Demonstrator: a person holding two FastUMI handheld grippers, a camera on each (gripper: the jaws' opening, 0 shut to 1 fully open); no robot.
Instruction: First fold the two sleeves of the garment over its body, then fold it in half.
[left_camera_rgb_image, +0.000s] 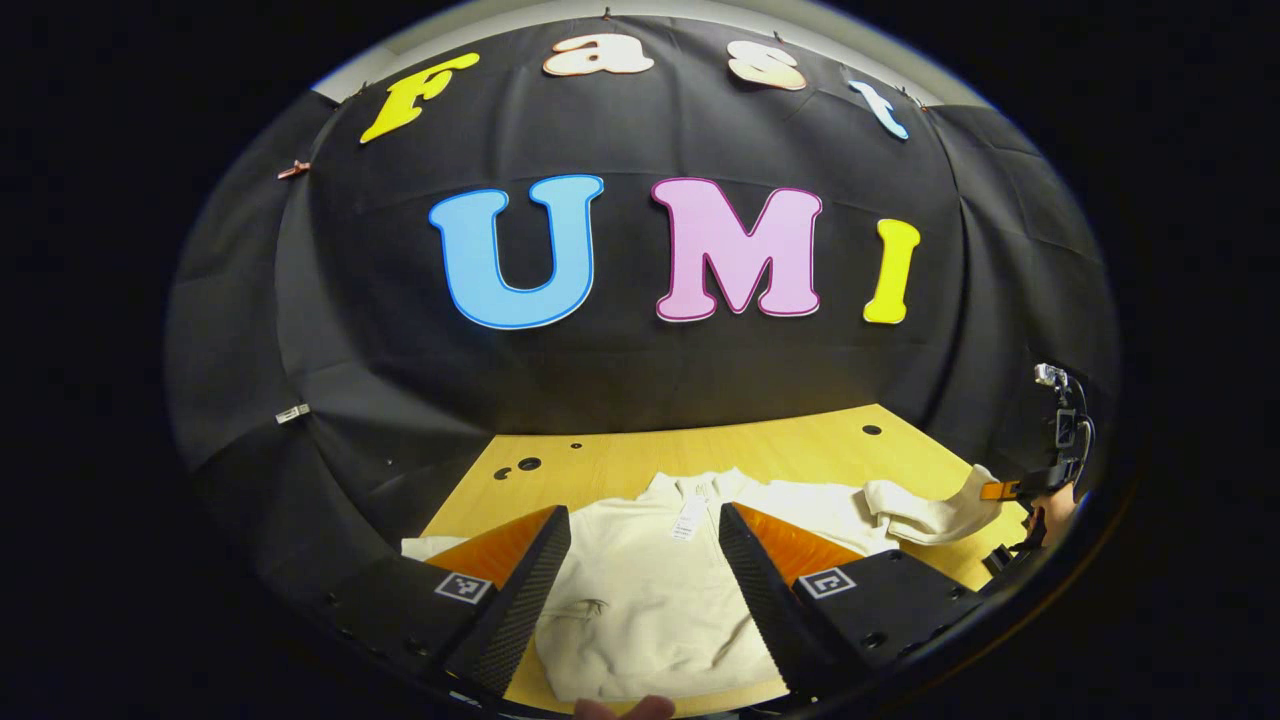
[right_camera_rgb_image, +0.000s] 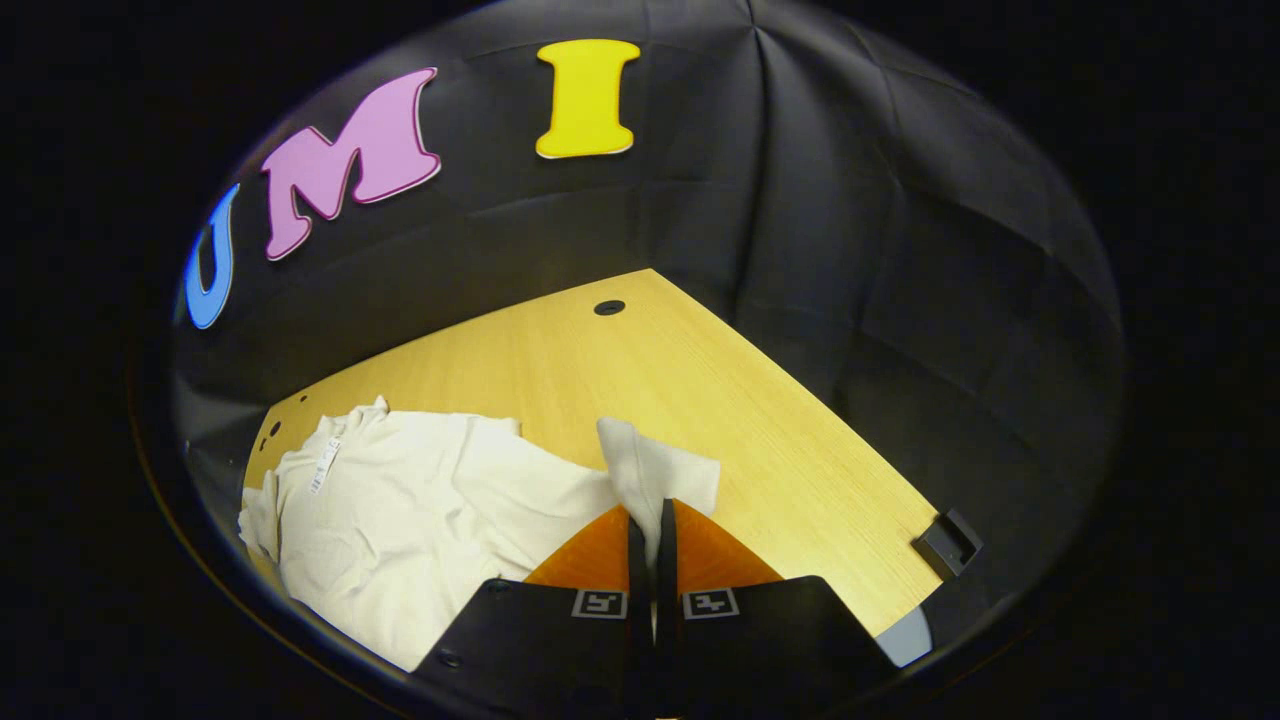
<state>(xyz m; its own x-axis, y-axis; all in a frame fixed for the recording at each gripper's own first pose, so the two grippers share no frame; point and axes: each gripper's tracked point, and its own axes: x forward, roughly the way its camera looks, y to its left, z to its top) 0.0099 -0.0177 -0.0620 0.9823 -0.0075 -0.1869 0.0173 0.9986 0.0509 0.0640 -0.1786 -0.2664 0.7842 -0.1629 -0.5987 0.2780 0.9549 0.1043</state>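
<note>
in the left gripper view the left gripper (left_camera_rgb_image: 645, 570) hangs with its fingers wide apart above the cream garment (left_camera_rgb_image: 650, 600), touching nothing; the fingers hide part of the cloth on both sides. the garment lies flat on the wooden desk (left_camera_rgb_image: 800, 450), a small tag (left_camera_rgb_image: 690, 520) near its collar, its near hem cut off at the bottom edge. in the right gripper view the right gripper (right_camera_rgb_image: 652, 545) has its fingers pressed together on the sleeve (right_camera_rgb_image: 655, 475), whose cuff stands up beyond the tips. far off at the left view's right edge, that gripper and the hand (left_camera_rgb_image: 1055, 510) holding it look small and partly cut off. a dark bracket (right_camera_rgb_image: 947, 542) sits at the desk's edge.
</note>
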